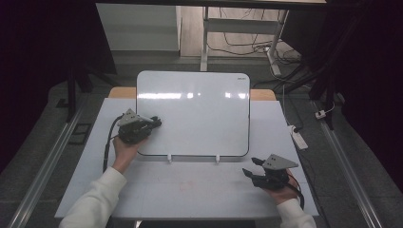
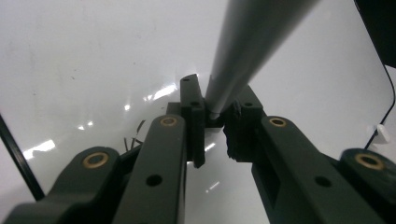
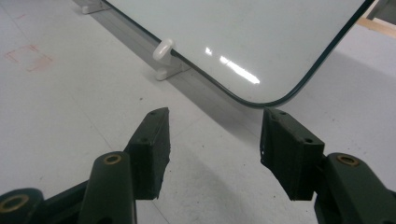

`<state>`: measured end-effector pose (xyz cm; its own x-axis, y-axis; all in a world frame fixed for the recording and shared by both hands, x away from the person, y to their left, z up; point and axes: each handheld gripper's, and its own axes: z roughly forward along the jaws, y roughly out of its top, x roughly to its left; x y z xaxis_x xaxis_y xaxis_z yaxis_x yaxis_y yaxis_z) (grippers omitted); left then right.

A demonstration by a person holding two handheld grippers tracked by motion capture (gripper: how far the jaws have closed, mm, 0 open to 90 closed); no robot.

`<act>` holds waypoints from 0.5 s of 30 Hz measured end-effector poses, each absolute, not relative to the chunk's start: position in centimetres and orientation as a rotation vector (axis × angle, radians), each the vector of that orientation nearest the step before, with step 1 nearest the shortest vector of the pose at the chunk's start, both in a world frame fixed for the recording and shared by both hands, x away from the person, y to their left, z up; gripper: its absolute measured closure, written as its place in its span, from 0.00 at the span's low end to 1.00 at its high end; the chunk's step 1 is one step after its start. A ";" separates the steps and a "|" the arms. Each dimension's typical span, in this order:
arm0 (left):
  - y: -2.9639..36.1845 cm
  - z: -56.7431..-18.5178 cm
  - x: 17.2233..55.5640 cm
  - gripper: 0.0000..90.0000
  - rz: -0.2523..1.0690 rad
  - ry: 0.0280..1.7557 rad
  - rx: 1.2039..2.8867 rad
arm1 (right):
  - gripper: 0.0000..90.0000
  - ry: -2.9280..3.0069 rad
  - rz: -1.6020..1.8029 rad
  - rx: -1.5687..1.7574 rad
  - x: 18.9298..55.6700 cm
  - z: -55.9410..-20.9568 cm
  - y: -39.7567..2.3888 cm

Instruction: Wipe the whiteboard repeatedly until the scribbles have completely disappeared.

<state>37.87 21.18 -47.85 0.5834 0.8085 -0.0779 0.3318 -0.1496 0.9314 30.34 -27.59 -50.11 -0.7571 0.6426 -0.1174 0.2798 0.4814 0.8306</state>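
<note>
One glossy white whiteboard with rounded corners and a thin dark rim (image 1: 199, 109) lies propped at the centre of the high view, on a white tabletop (image 1: 190, 190). Two small white clips (image 1: 169, 158) hold its lower edge, one left of centre, the other at (image 1: 217, 159); in the right gripper view one of them (image 3: 164, 50) sits in the upper middle.

There are two hand-held grippers. The left hand-held gripper (image 1: 154, 122), centre left of the high view, rests over the board's left part, with a person's hand (image 1: 124, 151) and white sleeve (image 1: 95, 199) behind it. In the left gripper view its jaws are pressed together on one grey cylindrical marker (image 2: 247, 42), which runs from the jaw tips up to the upper right of the frame, against the board's surface (image 2: 70, 70). A few short dark marks (image 2: 133, 135) show on the board just left of the jaws.

The right hand-held gripper (image 1: 252, 167) lies at the lower right of the high view on bare tabletop, just below the board's lower right corner. Its jaws stand spread with nothing between them, and in the right gripper view the board's rounded corner (image 3: 266, 100) sits just ahead of them.

Beyond the tabletop, at the top of the high view, stands a white desk frame (image 1: 237, 28) with loose cables on the floor, and a white power strip (image 1: 298, 137) lies at the right.
</note>
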 end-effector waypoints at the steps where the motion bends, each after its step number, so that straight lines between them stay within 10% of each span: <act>1: 21.6 -47.7 38.0 0.87 0.572 0.967 1.706 | 0.48 2.313 1.189 0.769 30.3 -50.1 -27.6; 15: 23.3 -47.9 37.7 0.87 0.555 0.991 1.681 | 0.48 2.314 1.188 0.770 30.4 -50.1 -27.6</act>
